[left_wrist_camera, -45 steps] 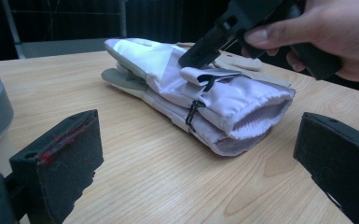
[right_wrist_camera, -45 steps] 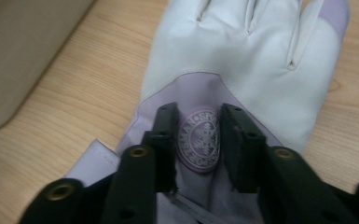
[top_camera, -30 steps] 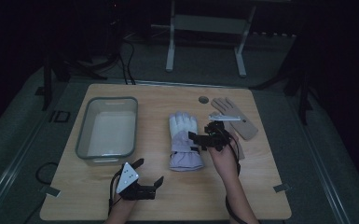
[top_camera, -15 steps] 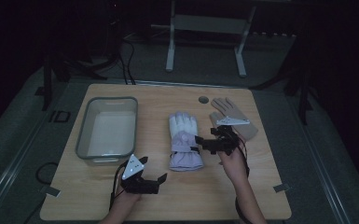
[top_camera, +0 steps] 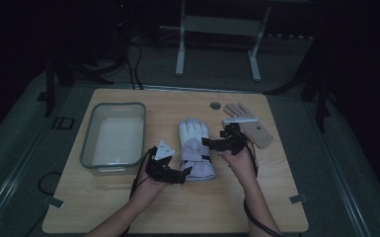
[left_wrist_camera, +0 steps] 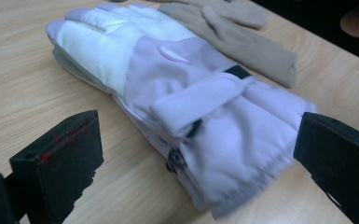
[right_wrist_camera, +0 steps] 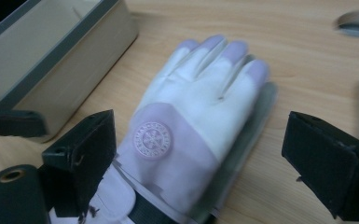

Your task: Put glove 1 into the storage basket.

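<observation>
Since the earlier frame the left hand-held gripper has come away from the near edge of the table and now sits at the cuff of the white and lilac ski glove, while the right hand-held gripper has drawn back a little toward the near edge, its jaws having just been opening.

Nearest the person, the left hand-held gripper stands wide open; in the left gripper view the glove's cuff lies between its jaws, with no pad pressing on it. The right hand-held gripper, just beside the glove's right side, is also spread wide; in the right gripper view the glove's back lies ahead between its jaws, ungripped.

The glove lies flat near the middle of the table, fingers toward the far edge. Left of it stands a grey-rimmed plastic bin near the left edge. Farther off, toward the far right corner, a tan knit glove lies flat, apart from the ski glove.
</observation>
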{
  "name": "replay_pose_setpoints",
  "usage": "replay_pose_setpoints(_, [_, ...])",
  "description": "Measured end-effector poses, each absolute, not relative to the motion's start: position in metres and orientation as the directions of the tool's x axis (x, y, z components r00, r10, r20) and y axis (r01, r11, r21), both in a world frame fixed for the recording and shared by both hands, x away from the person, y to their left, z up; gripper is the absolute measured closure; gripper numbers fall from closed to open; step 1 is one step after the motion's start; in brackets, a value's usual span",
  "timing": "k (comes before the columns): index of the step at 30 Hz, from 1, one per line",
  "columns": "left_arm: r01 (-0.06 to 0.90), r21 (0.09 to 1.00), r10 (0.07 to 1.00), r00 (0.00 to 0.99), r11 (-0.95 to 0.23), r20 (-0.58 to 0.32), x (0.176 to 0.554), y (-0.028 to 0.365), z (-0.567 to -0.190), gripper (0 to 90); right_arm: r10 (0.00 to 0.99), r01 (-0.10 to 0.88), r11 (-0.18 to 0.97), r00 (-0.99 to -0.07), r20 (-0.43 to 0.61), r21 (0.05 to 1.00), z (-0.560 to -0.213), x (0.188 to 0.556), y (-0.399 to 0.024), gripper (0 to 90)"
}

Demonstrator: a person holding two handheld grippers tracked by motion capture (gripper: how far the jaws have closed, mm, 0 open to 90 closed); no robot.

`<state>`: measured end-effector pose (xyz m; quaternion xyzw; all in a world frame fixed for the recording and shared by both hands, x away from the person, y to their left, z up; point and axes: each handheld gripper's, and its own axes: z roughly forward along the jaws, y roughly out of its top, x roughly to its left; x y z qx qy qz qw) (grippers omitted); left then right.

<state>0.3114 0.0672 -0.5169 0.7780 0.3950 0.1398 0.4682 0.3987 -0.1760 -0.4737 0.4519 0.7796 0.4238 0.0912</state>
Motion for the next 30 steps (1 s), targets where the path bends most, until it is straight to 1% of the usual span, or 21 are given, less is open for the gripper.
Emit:
replay_pose_setpoints(2, [0.5, 0.829, 0.743, 0.648, -0.251, -0.166, 0.317, 0.064, -0.518, 1.5, 0.785, 0.64, 0.245, -0.572, 0.238, 0.728, -0.479, 0.407, -0.171, 10.0])
replay_pose_setpoints(4, [0.516, 0.821, 0.75, 0.637, -0.245, -0.177, 0.321, 0.061, -0.521, 5.6, 0.784, 0.659, 0.242, -0.565, 0.257, 0.712, -0.485, 0.415, -0.166, 13.2])
replay_pose_setpoints(6, [0.535, 0.804, 0.752, 0.634, -0.258, -0.181, 0.325, 0.056, -0.525, 6.1, 0.794, 0.679, 0.235, -0.547, 0.266, 0.696, -0.493, 0.423, -0.162, 13.5])
replay_pose_setpoints(9, [0.57, 0.779, 0.748, 0.63, -0.263, -0.209, 0.33, 0.052, -0.535, 6.2, 0.797, 0.72, 0.218, -0.521, 0.305, 0.659, -0.508, 0.431, -0.16, 13.6])
replay_pose_setpoints(13, [0.591, 0.757, 0.745, 0.631, -0.28, -0.217, 0.335, 0.049, -0.548, 7.9, 0.764, 0.759, 0.196, -0.515, 0.388, 0.621, -0.525, 0.43, -0.162, 11.7])
replay_pose_setpoints(17, [0.61, 0.739, 0.738, 0.632, -0.286, -0.237, 0.338, 0.049, -0.556, 8.1, 0.755, 0.764, 0.204, -0.521, 0.398, 0.612, -0.533, 0.428, -0.165, 11.3])
replay_pose_setpoints(19, [0.609, 0.734, 0.735, 0.638, -0.3, -0.228, 0.339, 0.05, -0.559, 9.2, 0.749, 0.777, 0.215, -0.52, 0.41, 0.592, -0.539, 0.427, -0.164, 11.3])
replay_pose_setpoints(20, [0.615, 0.731, 0.733, 0.637, -0.296, -0.239, 0.34, 0.05, -0.56, 9.5, 0.748, 0.784, 0.222, -0.518, 0.414, 0.579, -0.542, 0.427, -0.164, 13.3])
replay_pose_setpoints(21, [0.615, 0.731, 0.727, 0.641, -0.295, -0.246, 0.34, 0.05, -0.56, 11.5, 0.736, 0.79, 0.227, -0.522, 0.431, 0.569, -0.545, 0.427, -0.165, 15.7])
replay_pose_setpoints(23, [0.616, 0.73, 0.731, 0.638, -0.296, -0.242, 0.341, 0.049, -0.56, 13.3, 0.727, 0.799, 0.23, -0.521, 0.448, 0.556, -0.547, 0.427, -0.165, 17.3])
replay_pose_setpoints(24, [0.621, 0.726, 0.73, 0.637, -0.295, -0.247, 0.341, 0.048, -0.561, 14.6, 0.702, 0.809, 0.252, -0.531, 0.475, 0.531, -0.55, 0.427, -0.165, 33.1])
replay_pose_setpoints(25, [0.626, 0.722, 0.73, 0.634, -0.294, -0.253, 0.342, 0.048, -0.562, 14.6, 0.683, 0.811, 0.254, -0.536, 0.496, 0.527, -0.551, 0.426, -0.165, 38.7])
replay_pose_setpoints(26, [0.633, 0.718, 0.723, 0.636, -0.29, -0.268, 0.343, 0.048, -0.563, 15.5, 0.681, 0.809, 0.257, -0.54, 0.495, 0.529, -0.55, 0.425, -0.165, 44.0])
replay_pose_setpoints(27, [0.639, 0.715, 0.721, 0.633, -0.284, -0.28, 0.343, 0.048, -0.564, 19.0, 0.684, 0.804, 0.262, -0.545, 0.485, 0.534, -0.549, 0.424, -0.165, 50.4])
replay_pose_setpoints(29, [0.659, 0.698, 0.715, 0.628, -0.279, -0.307, 0.345, 0.048, -0.565, 21.3, 0.696, 0.792, 0.272, -0.555, 0.456, 0.547, -0.545, 0.421, -0.164, 58.2])
replay_pose_setpoints(30, [0.671, 0.687, 0.713, 0.625, -0.28, -0.319, 0.346, 0.048, -0.565, 24.0, 0.709, 0.779, 0.285, -0.564, 0.425, 0.559, -0.542, 0.418, -0.162, 63.1])
